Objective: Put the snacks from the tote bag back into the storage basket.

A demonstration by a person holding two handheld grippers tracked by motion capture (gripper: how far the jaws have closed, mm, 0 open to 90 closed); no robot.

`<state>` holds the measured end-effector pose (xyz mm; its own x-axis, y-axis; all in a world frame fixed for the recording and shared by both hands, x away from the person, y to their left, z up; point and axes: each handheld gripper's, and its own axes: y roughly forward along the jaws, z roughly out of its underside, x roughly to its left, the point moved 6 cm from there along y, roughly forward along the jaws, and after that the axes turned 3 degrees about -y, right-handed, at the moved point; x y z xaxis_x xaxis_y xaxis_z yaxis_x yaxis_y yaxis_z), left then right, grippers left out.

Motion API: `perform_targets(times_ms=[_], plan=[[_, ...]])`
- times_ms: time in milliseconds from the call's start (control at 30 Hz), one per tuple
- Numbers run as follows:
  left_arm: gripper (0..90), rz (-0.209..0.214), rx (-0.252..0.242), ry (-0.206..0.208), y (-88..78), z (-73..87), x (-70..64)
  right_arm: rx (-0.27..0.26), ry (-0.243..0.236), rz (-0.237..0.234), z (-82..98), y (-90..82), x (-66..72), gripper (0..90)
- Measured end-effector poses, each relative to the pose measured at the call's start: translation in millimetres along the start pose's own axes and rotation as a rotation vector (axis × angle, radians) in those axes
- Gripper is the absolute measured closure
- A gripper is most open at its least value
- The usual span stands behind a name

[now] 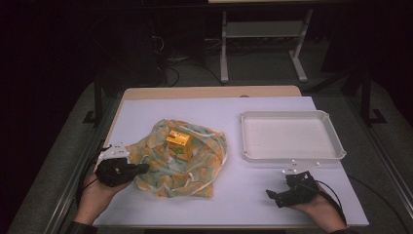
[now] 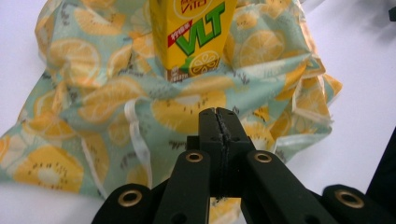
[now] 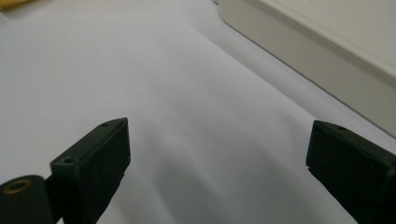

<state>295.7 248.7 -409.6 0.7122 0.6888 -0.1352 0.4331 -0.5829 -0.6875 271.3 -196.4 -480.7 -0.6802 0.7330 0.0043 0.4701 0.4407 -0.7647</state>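
Cloth was the business in hand: my left gripper [image 1: 139,168] had its jaws pressed together at the near left edge of the thin fabric printed with orange citrus slices on pale green [image 1: 180,163], and from the left gripper view [image 2: 218,122] the tips met with no gap I could see, low against the fabric. Whether a fold of it was pinched between them I could not tell. I judged this to be the step of taking hold of the cloth's edge, so as to lift or draw it around the yellow juice carton with green lettering [image 1: 178,142]. That carton stood upright near the middle of the cloth, just beyond my left fingertips and apart from them, with a stretch of rumpled fabric between.

The cloth lay crumpled on the left half of the white table [image 1: 243,195], well clear of the shallow white plastic tray [image 1: 292,156] at the right side. My right gripper [image 1: 272,195] rested near the table's front right corner, just in front of the tray's near rim, its jaws wide apart with nothing but bare tabletop between them.

Next, I reckoned, the left hand would need a gentle upward pull to prove the grip, slow enough not to topple the carton.
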Motion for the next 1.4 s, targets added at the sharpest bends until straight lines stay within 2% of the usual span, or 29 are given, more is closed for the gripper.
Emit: perform_targets(times_ms=[133, 267, 300, 600, 667, 1167, 1400], plan=[[89.5, 0.003, 0.0, -0.002, 4.1, -6.6, -0.3, 0.0, 0.0, 0.001, -0.3, -0.2, 0.0, 6.1], [89.5, 0.006, -0.017, 0.004, 8.7, -16.5, 0.5, -0.003, -0.003, 0.005, -0.3, -0.3, -0.3, 6.2], [89.5, 0.008, -0.028, -0.007, 10.4, -18.7, 0.1, -0.007, 0.0, 0.005, -0.7, -0.2, -0.2, 6.2], [89.6, 0.003, -0.03, 0.009, 21.5, -32.7, 4.2, -0.006, -0.003, 0.001, -0.7, -0.6, -0.1, 6.2], [89.6, 0.004, -0.041, 0.001, 24.6, -35.3, 4.9, -0.008, -0.005, 0.0, -0.7, -0.6, -0.3, 6.2], [89.7, -0.012, -0.068, 0.007, 40.8, -49.4, 22.8, -0.006, -0.004, -0.001, -0.8, -0.4, -0.4, 6.2], [89.7, -0.037, -0.073, -0.01, 55.1, -52.0, 33.1, -0.007, -0.005, -0.002, -0.9, -0.1, -0.4, 6.2]])
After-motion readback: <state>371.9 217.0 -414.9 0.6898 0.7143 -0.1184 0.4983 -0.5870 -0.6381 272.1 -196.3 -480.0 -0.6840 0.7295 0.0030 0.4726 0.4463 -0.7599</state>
